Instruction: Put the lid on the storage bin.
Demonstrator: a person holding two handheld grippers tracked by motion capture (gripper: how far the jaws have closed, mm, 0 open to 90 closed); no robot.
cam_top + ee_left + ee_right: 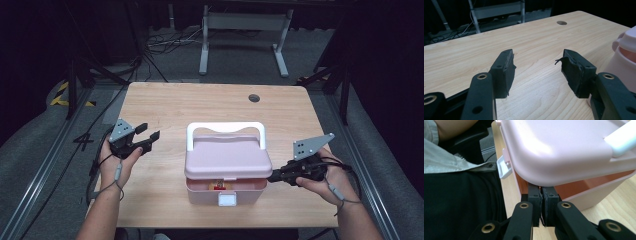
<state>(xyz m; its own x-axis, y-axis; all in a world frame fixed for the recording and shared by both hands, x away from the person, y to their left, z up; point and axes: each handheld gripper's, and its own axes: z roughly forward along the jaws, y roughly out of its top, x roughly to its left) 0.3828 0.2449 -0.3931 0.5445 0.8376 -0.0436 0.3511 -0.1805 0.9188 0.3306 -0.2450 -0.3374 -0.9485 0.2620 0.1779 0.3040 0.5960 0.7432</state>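
Note:
A pink box (200, 194) with a white handle (225, 127) stands at the table's near middle. Its lid (227, 157) is raised a little, leaving a gap above the base. A small red thing (218, 187) shows inside, above the white latch (226, 200). My right gripper (272, 176) is shut at the box's right side. In the right gripper view its tips (541, 195) sit in the gap under the lid (559, 147), over the base's rim (594, 192). My left gripper (147, 131) is open and holds nothing, left of the box. The left gripper view shows the same gripper (537, 71) over bare wood, the box (621, 62) at its right.
The wooden table (200, 105) has a round cable hole (254, 98) at its far right. Behind it, a white table frame (245, 30) and cables lie on the grey floor. The person's dark clothing (461, 202) is close to the table's near edge.

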